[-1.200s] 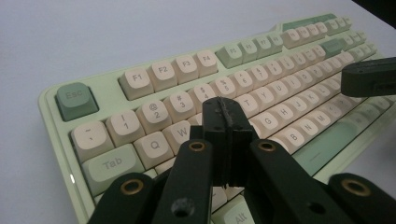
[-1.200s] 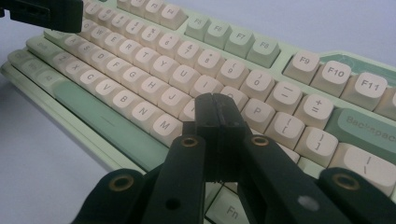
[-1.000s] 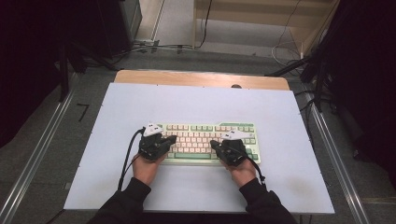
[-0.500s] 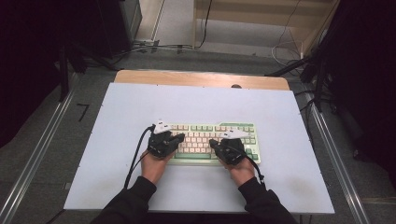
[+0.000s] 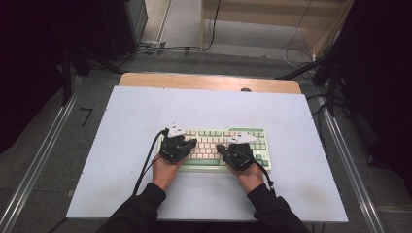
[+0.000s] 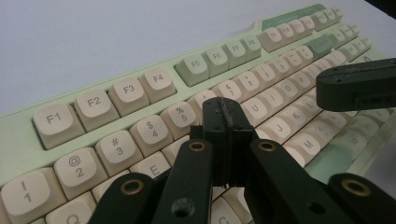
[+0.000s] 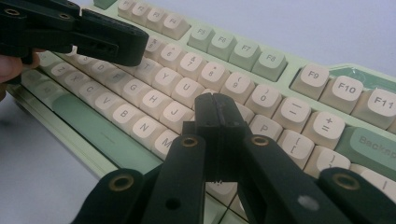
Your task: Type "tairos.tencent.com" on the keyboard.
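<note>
At the lower middle of the high view, the keyboard [image 5: 218, 147] lies on the white table [image 5: 121, 126]. Left first: the left gripper [image 6: 226, 116] is clenched on nothing, its tip poised over the keys near the 5. Further right, the right gripper [image 7: 215, 108] is likewise pinched closed and empty, above the keys around K. The step looks like typing; next, each tip should press straight down on one key.

You are working at a pale counter [image 5: 209, 104] with a wooden strip [image 5: 209, 80] running along its far edge. Beyond that strip, grey carpeted floor [image 5: 233, 60] is lying under loose cables [image 5: 160, 47], and light wooden furniture [image 5: 272, 9] is standing farther back. Metal rails [image 5: 36, 165] are flanking the counter.
</note>
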Motion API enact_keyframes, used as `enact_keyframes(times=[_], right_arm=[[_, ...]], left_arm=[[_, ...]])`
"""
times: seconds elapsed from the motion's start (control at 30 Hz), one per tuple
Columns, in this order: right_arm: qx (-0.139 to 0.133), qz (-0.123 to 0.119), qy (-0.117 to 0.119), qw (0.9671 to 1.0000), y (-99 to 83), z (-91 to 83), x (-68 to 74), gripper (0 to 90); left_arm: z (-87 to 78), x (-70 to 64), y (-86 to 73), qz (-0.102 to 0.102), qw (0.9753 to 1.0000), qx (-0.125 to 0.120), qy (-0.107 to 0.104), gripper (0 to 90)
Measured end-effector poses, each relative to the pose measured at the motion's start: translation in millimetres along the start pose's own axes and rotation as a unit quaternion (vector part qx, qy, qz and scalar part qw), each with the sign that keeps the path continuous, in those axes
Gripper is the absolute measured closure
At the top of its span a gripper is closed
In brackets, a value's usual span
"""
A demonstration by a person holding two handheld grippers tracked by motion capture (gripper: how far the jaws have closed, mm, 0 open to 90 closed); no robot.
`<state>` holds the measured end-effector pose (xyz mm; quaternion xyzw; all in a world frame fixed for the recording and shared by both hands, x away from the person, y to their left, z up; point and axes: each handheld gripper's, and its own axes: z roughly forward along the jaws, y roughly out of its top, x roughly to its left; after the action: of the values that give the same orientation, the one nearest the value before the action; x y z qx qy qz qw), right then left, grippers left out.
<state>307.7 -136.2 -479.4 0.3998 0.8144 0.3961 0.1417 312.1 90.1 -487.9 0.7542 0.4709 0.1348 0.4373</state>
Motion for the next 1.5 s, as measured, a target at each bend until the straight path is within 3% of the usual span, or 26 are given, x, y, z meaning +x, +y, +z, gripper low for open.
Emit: enact_keyframes(times=[0.47, 0.7, 1.03, 1.5], right_arm=[[-0.003, -0.002, 0.0, 1.0, 1.8, -0.1, 0.9, 87.2], [-0.003, -0.004, 0.001, 1.0, 1.8, 0.0, 1.2, 87.2], [-0.003, -0.004, 0.001, 1.0, 1.8, -0.8, 2.0, 87.2], [-0.006, -0.006, 0.002, 1.0, 2.2, -3.6, 2.7, 87.2]], left_arm=[[6.3, -0.7, 1.5, 0.003, 0.9999, 0.01, 0.004, 90.0], [8.6, -3.2, 1.3, 0.016, 0.9995, 0.023, 0.012, 90.0], [0.0, -4.1, 4.4, 0.01, 0.9999, 0.003, -0.002, 90.0], [-12.8, 6.0, 2.2, -0.003, 1.0, -0.002, 0.009, 90.0]])
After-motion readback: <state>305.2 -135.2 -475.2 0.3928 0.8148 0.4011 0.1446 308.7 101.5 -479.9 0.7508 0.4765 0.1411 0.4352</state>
